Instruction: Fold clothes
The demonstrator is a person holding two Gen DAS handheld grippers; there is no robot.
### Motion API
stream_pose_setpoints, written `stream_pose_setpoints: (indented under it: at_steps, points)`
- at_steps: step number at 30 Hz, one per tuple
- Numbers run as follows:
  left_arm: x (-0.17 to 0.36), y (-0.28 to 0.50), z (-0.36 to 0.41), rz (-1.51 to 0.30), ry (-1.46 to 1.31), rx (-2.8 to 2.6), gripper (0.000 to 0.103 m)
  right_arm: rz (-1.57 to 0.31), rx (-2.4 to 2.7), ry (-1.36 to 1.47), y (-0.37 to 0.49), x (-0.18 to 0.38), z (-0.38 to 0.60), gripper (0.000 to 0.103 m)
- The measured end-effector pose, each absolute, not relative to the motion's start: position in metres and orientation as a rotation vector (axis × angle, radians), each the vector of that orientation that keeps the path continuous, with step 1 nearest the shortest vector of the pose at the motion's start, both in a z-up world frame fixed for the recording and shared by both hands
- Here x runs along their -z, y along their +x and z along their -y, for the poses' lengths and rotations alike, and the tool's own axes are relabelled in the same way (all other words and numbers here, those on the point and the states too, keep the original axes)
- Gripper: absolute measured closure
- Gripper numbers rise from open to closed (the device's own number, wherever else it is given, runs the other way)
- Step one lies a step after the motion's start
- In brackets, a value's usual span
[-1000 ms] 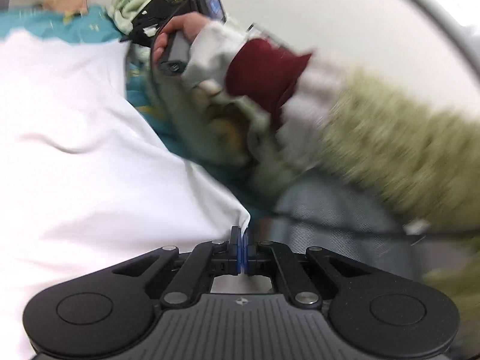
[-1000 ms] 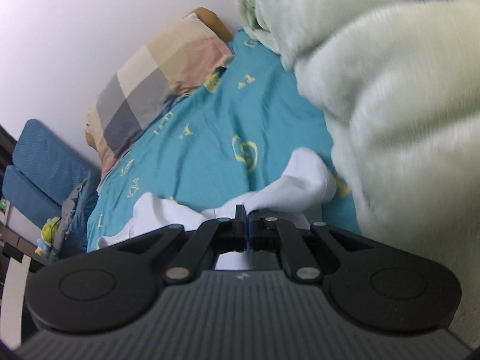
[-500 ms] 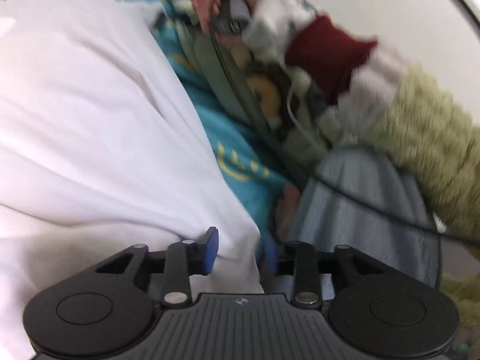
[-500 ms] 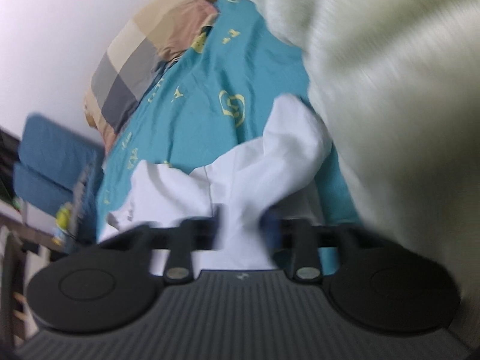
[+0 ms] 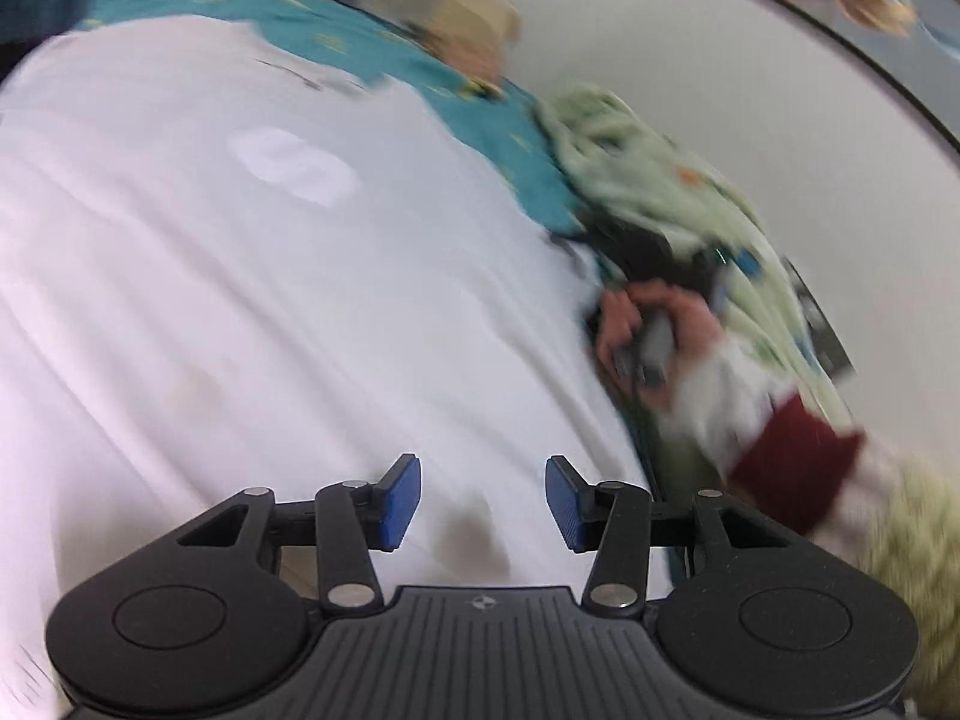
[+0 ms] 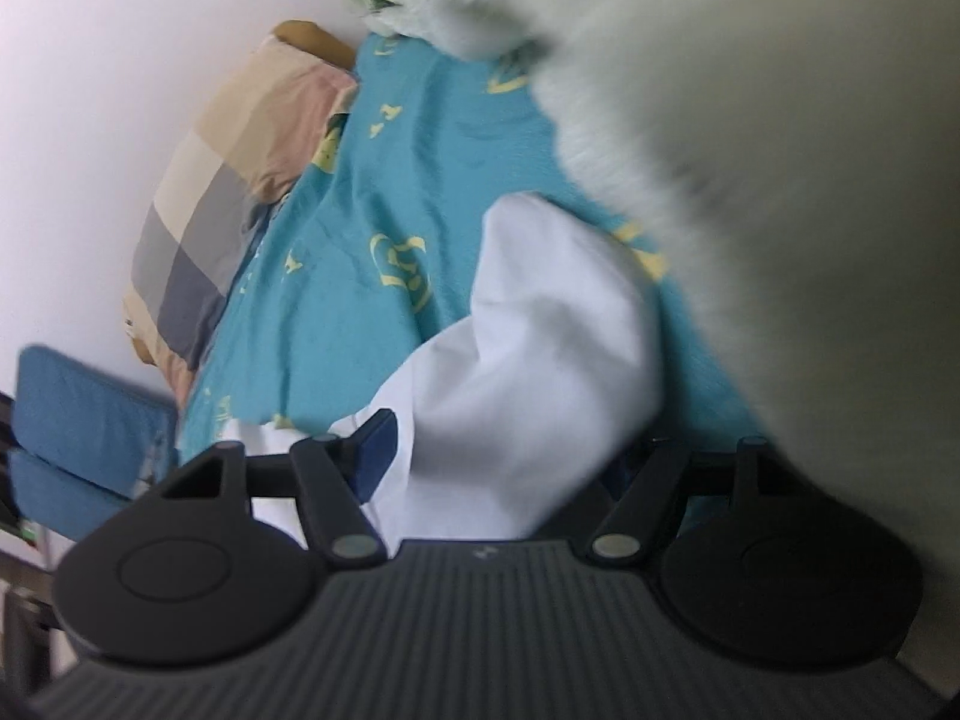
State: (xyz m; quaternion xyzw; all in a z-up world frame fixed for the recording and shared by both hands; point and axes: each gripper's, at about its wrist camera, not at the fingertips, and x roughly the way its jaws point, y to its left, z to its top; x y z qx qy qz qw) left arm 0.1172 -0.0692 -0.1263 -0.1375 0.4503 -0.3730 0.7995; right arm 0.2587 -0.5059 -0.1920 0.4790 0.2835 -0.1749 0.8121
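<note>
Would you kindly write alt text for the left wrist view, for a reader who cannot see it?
The open left gripper hovers over a spread white garment lying on a teal patterned bedsheet. At right, a hand in a pale fuzzy sleeve grips the handle of the other gripper at the garment's edge; the picture is motion-blurred.

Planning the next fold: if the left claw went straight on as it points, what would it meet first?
Probably the white garment: it fills the view ahead of the open left claw. Depth is unclear in the blur.

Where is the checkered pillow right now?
In the right wrist view, the checkered pillow lies at the left, at the edge of the teal bedsheet, against the white wall.
</note>
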Motion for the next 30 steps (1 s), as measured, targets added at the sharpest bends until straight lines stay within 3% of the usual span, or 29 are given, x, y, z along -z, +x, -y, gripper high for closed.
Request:
stream_pose_setpoints:
  at_steps: [2, 3, 4, 7, 16, 19, 23, 27, 30]
  points:
    - [0.127, 0.129, 0.06, -0.949, -0.308, 0.747, 0.054, -0.588, 0.386, 0.968, 0.263, 0.19, 0.5, 0.041]
    - [0.127, 0.134, 0.055, -0.941, -0.314, 0.72, 0.054, -0.58, 0.392, 0.94, 0.265, 0.19, 0.498, 0.062]
    - [0.127, 0.14, 0.05, -0.932, -0.321, 0.693, 0.054, -0.571, 0.399, 0.913, 0.267, 0.189, 0.495, 0.09]
    - [0.127, 0.157, 0.036, -0.906, -0.339, 0.613, 0.054, -0.54, 0.407, 0.808, 0.273, 0.183, 0.483, 0.096]
    - [0.095, 0.153, -0.012, -0.775, -0.37, 0.534, 0.054, -0.313, 0.163, -0.071, 0.273, 0.084, 0.331, 0.096]
    - [0.087, 0.151, -0.025, -0.742, -0.391, 0.499, 0.054, -0.373, -0.012, -0.243, 0.27, 0.108, 0.26, 0.095]
    - [0.086, 0.15, -0.033, -0.728, -0.418, 0.492, 0.054, -0.556, -0.154, -0.22, 0.275, 0.147, 0.212, 0.094]
    - [0.084, 0.149, -0.041, -0.714, -0.445, 0.485, 0.054, -0.65, -0.178, -0.139, 0.267, 0.151, 0.199, 0.081]
    - [0.083, 0.148, -0.047, -0.703, -0.465, 0.48, 0.054, -0.684, -0.21, -0.028, 0.253, 0.134, 0.206, 0.039]
